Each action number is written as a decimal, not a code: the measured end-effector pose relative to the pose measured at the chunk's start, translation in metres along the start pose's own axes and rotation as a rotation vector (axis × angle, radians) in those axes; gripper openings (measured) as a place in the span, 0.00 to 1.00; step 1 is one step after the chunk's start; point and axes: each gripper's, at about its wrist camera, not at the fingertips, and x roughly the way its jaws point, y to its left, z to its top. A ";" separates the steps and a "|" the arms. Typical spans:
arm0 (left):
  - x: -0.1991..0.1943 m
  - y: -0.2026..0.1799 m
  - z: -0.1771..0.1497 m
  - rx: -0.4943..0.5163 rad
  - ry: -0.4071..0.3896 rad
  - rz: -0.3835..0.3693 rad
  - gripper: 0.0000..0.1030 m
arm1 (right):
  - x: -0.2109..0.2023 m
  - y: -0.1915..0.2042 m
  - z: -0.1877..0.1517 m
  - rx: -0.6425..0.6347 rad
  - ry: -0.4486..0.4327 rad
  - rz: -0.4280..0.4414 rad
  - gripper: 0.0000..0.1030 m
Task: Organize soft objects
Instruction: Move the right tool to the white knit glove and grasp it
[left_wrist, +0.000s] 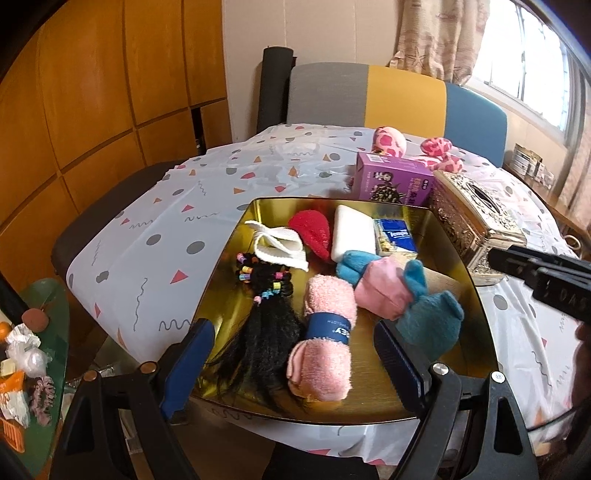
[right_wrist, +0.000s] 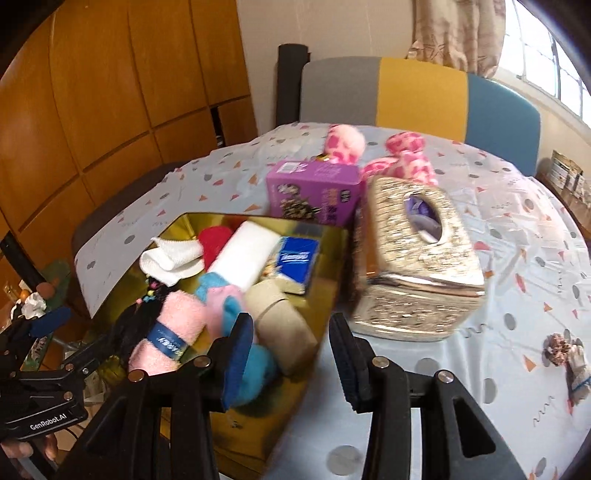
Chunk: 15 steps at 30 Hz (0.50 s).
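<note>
I see the tray (left_wrist: 469, 295) sitting on the worktop (left_wrist: 147, 236) at mid-frame. In it, the wig (left_wrist: 266, 317) lies at the left, the rolled towel (left_wrist: 325, 332) just right of it, and the socks (left_wrist: 391, 288) further right. Behind them lie the folded cloth (left_wrist: 280, 245), the sponge (left_wrist: 352, 232) and the tissue pack (left_wrist: 395, 236). The tissue box (left_wrist: 476, 225) stands beside the tray's right edge, with the carton (left_wrist: 393, 181) behind the tray and the plush toy (left_wrist: 391, 140) behind that.

Bright window (left_wrist: 524, 62) daylight, fisheye warping, right view blurred

Ahead of the left gripper (left_wrist: 291, 354), a gold tray (left_wrist: 369, 206) holds pink and teal cloths; beyond, a purple box (left_wrist: 391, 181) sits on a white tablecloth (left_wrist: 147, 229) with grey dots and red triangles.
</note>
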 end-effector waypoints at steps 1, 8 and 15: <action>0.000 -0.001 0.000 0.004 0.000 -0.002 0.86 | -0.003 -0.007 0.000 0.006 -0.005 -0.011 0.42; -0.001 -0.017 0.001 0.044 0.006 -0.019 0.86 | -0.020 -0.056 -0.002 0.070 -0.021 -0.090 0.42; -0.002 -0.033 0.000 0.085 0.010 -0.038 0.86 | -0.038 -0.112 -0.010 0.170 -0.032 -0.165 0.42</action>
